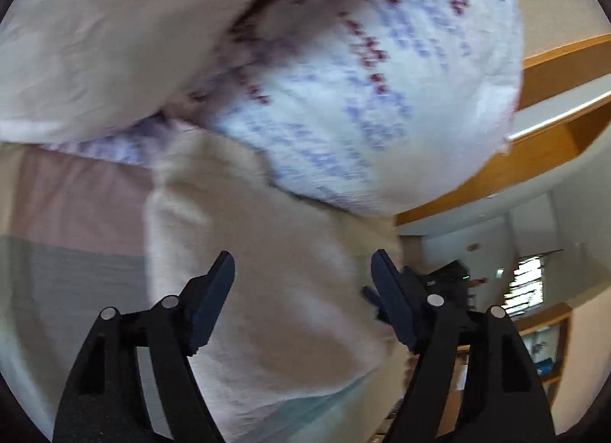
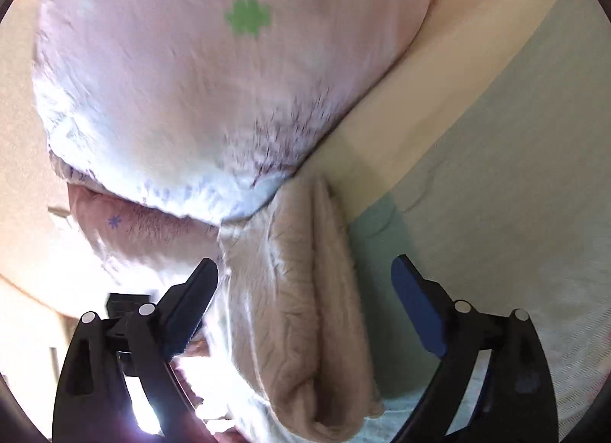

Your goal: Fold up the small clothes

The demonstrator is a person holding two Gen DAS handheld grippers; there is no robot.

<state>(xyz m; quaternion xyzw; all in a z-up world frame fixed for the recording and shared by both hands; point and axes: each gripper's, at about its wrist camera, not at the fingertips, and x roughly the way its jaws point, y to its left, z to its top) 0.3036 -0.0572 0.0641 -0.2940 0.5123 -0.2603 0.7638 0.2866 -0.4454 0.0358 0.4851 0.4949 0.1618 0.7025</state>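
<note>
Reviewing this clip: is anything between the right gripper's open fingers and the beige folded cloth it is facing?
Nothing visible is in the way. In the right wrist view the right gripper is open, and the beige folded cloth lies directly between and beyond its fingers. The pink garment with the green flower sits farther ahead, past the cloth rather than in front of it.

No readable text, label, brand or number shows in either view; the marks on the printed cloth [image 1: 343, 72] are blurred pattern, not letters.

A striped bedcover [image 2: 496, 137] lies beneath; a blurred wooden shelf [image 1: 550, 152], perhaps, stands beyond.
</note>
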